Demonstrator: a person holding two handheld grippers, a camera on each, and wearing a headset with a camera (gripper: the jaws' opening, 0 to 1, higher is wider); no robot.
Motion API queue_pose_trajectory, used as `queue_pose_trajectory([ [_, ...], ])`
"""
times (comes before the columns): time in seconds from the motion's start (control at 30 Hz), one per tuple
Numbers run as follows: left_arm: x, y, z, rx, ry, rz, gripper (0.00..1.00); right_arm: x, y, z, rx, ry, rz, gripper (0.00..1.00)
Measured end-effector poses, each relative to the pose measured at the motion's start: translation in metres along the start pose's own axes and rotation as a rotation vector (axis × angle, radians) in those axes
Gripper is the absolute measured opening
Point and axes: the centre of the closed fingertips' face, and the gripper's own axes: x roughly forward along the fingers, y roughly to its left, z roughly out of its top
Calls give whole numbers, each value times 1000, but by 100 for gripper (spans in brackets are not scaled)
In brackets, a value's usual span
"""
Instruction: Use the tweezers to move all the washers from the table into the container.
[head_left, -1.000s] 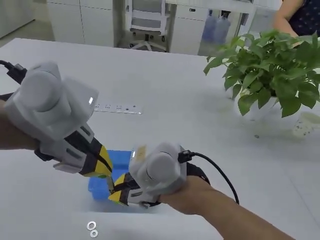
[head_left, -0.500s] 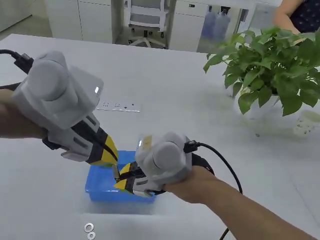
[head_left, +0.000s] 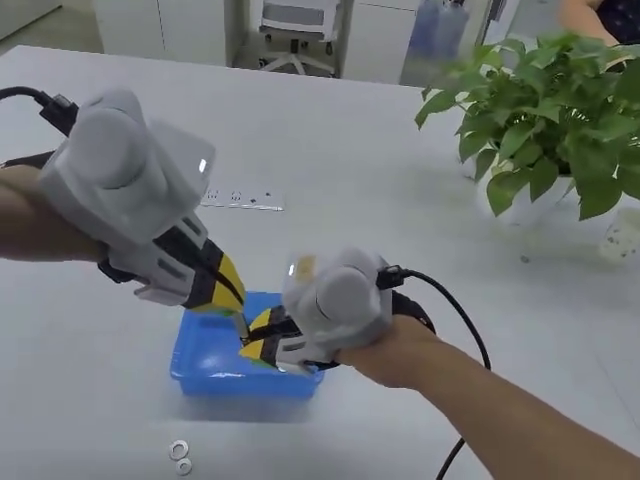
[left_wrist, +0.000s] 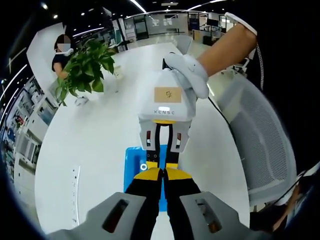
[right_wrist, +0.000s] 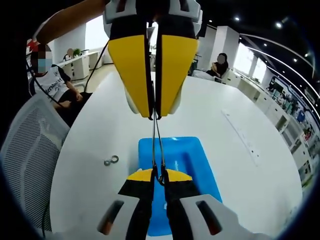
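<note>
A blue container (head_left: 200, 368) sits on the white table, also seen as the container (right_wrist: 192, 155) and the container (left_wrist: 131, 167). Two washers (head_left: 182, 457) lie on the table just in front of it; the washers (right_wrist: 111, 160) are to its left in the right gripper view. My left gripper (head_left: 236, 308) and right gripper (head_left: 252, 345) meet nose to nose over the container. Thin metal tweezers (right_wrist: 158, 145) run from the left gripper's yellow jaws down into my right gripper (right_wrist: 159, 179). Both pairs of jaws stand closed on them. My left gripper (left_wrist: 161, 172) faces a small ring (left_wrist: 144, 166) near the container's edge.
A potted green plant (head_left: 545, 120) stands at the back right. A white power strip (head_left: 240, 200) lies behind the grippers. A black cable (head_left: 450, 320) trails from the right gripper. An office chair (head_left: 290, 30) stands beyond the table's far edge.
The head view has shifted, so the container sits a little higher and further right. Both grippers stay tip to tip over the container, and the two washers lie where they were.
</note>
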Motion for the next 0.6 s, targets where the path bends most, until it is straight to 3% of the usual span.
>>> queue_pose_trajectory([
  [0.6, 26, 19, -16, -23, -5, -13, 5, 17, -16, -26, 33, 17, 29, 9],
])
